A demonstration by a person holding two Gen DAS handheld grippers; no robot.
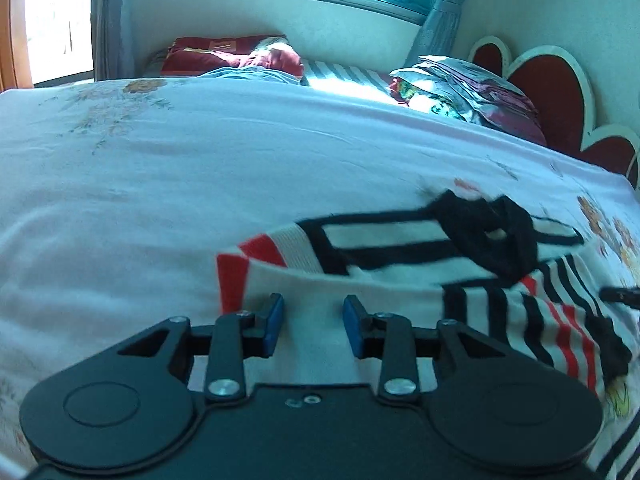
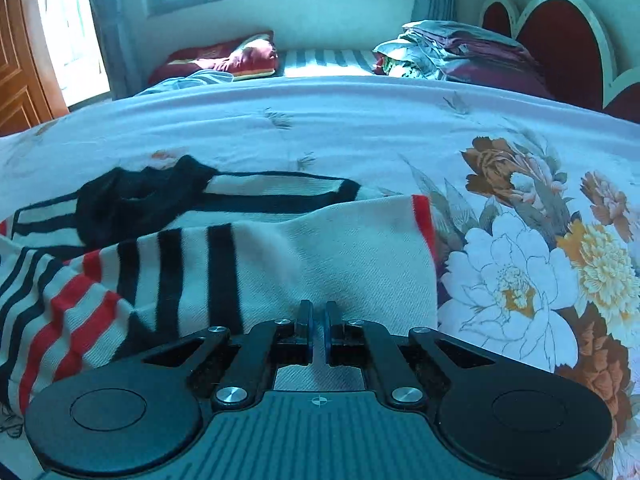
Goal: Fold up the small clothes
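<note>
I have the white knit sock with black stripes and a red cuff (image 2: 320, 256) lying flat across the floral bedsheet (image 2: 520, 264), over a second striped sock (image 1: 384, 240) and beside a small black garment (image 1: 484, 232). My right gripper (image 2: 318, 320) has its fingers pressed together on the sock's near edge, which I judge anchors that side. My left gripper (image 1: 314, 312) holds its blue pads (image 1: 276, 316) apart, straddling the fabric without pinching, presumably so it can re-grip before folding.

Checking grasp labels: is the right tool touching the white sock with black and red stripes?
Touching. In the right wrist view the right tool has its blue pads shut on the white striped sock's near edge, with cloth running between them.
</note>
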